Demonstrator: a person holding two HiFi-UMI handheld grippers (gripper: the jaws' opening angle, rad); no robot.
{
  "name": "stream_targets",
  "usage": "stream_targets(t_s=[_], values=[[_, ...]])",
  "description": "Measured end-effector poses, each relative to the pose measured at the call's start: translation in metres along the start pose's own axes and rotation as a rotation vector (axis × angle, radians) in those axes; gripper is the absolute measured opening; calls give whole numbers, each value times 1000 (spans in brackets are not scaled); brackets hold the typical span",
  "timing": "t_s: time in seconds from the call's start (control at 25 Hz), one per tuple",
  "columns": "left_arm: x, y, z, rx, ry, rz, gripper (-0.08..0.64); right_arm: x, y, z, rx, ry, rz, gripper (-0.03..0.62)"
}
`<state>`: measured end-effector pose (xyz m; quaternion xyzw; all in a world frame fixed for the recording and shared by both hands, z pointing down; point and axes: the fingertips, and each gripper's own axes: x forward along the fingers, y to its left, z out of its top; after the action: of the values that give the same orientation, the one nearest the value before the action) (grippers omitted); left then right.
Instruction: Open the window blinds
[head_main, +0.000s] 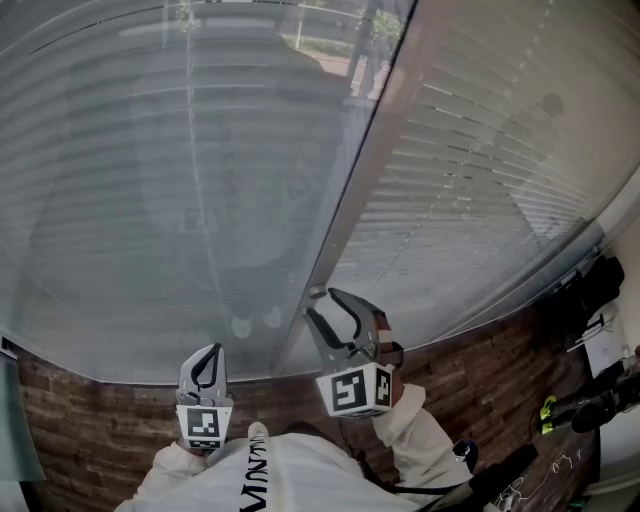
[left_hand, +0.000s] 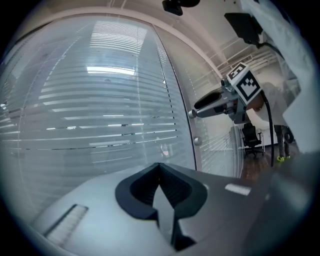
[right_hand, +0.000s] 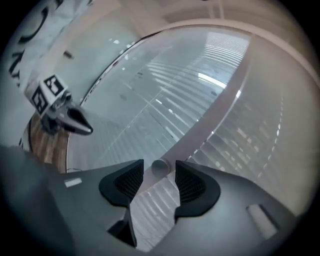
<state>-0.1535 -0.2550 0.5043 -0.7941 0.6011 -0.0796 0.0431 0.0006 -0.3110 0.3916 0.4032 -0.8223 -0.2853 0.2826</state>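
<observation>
Window blinds (head_main: 150, 200) ahead, right gripper (head_main: 323, 303) spread around knob (right_hand: 160, 167), seemingly not touching

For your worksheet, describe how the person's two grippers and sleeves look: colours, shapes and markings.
The left gripper and right gripper both have grey curved jaws lined with black ribbed pads. Each carries a white cube with black square markers. A black cable trails from the right one. The sleeves are white, part of a white garment with black lettering.
</observation>
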Motion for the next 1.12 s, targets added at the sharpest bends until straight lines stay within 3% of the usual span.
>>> stream_targets(t_s=[0.36,0.48,0.8,1.12], values=[[1,-7,-1,3,7,-8,0,13,3,-9,-597,134,-136,188],[1,-7,0,6,6,-7,0,17,5,-11,-701,155,-163,170],[0,-7,0,2,6,-2,0,19,6,-12,-624,150,-217,127],[-1,-9,0,5,8,-6,0,17,1,-8,-239,96,-199,127]])
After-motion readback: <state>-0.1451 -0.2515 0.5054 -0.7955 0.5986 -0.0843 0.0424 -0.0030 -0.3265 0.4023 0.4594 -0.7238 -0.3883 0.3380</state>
